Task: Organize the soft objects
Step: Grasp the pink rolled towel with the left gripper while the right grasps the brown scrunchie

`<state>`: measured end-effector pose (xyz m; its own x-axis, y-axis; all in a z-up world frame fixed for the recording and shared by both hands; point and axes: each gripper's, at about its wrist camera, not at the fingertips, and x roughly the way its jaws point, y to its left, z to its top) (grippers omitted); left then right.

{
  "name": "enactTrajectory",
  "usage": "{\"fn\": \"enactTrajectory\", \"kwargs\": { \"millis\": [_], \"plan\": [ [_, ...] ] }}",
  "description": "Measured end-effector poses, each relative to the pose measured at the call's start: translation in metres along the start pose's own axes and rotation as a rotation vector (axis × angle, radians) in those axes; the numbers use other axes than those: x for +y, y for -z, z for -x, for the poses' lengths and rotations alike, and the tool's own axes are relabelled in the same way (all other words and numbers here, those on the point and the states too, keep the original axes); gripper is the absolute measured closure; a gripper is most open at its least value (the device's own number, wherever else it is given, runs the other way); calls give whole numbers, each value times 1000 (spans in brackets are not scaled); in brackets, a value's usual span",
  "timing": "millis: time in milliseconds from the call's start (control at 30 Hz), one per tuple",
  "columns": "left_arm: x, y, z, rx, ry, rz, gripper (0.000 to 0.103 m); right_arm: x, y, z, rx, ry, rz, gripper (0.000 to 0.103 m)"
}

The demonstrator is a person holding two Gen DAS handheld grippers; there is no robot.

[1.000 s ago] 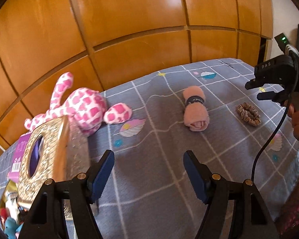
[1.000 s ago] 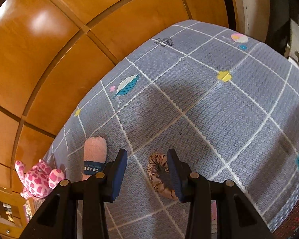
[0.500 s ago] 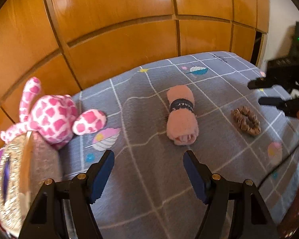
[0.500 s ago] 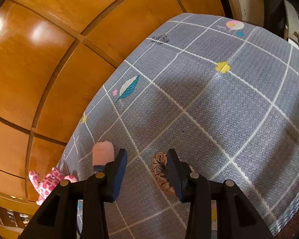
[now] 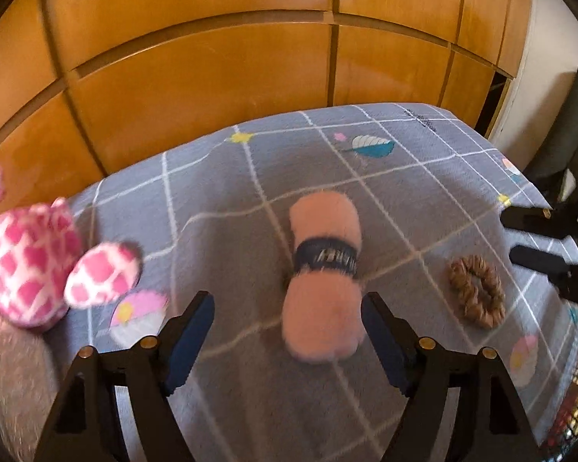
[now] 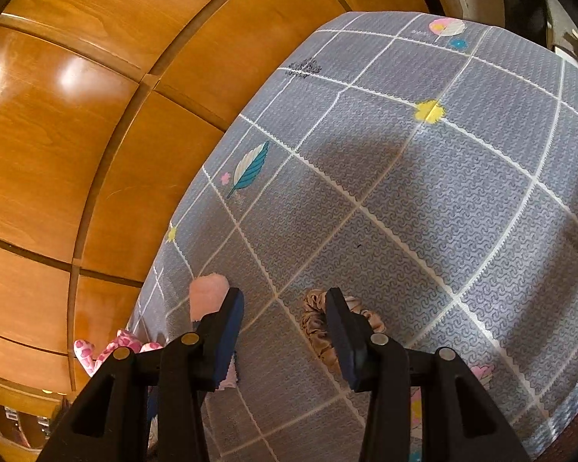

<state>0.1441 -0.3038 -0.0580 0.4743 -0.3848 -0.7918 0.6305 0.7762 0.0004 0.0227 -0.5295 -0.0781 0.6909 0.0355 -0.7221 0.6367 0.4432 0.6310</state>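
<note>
A pink rolled towel (image 5: 323,273) with a dark band lies on the grey checked mat (image 5: 219,200). My left gripper (image 5: 287,325) is open, with the roll's near end close to its right finger. A brown scrunchie (image 5: 477,292) lies right of the roll. A pink-and-white spotted plush toy (image 5: 31,261) lies at the left. My right gripper (image 6: 285,325) is open and empty just above the scrunchie (image 6: 316,327), partly hidden by its right finger. The right gripper also shows at the right edge of the left wrist view (image 5: 535,238). The towel (image 6: 208,296) and plush (image 6: 111,346) show left of it.
A wooden panelled wall (image 5: 212,57) stands behind the mat. A grey glittery box (image 5: 15,377) sits at the lower left. A dark chair (image 5: 566,134) stands at the far right, past the mat's edge.
My left gripper has swung right and forward to the pink towel roll; the box and plush slid left. My right gripper stayed open over the scrunchie and came slightly closer.
</note>
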Motion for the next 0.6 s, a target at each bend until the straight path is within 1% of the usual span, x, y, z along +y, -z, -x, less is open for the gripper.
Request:
{"fn": "enactTrajectory", "kwargs": {
  "millis": [167,233,300,333,367,400,433,533,600],
  "plan": [
    [-18,-22,-22,-10,-2,-51,24,-2,-1,-3,7,0,-8,59],
    [-23,-29,-35,-2,-10,-69,25,-3,-1,-4,13,1,-10,59],
    [-25,-33,-52,22,-29,-83,39,-3,-1,-5,20,1,-9,59],
    [-24,-33,-59,42,-24,-83,45,-3,-1,-7,25,4,-6,58],
    [-22,-31,-67,67,-13,-76,65,-2,-1,-8,33,6,-2,58],
    [-19,-28,-73,93,14,-59,65,-1,-1,-10,41,8,3,58],
    [-16,-26,-71,71,38,-34,66,0,0,-11,49,14,10,58],
    [-6,-20,-58,59,75,25,66,0,-1,-12,48,34,12,57],
    [0,-13,-42,38,103,62,66,-3,-3,-10,37,51,5,56]
  ]
}}
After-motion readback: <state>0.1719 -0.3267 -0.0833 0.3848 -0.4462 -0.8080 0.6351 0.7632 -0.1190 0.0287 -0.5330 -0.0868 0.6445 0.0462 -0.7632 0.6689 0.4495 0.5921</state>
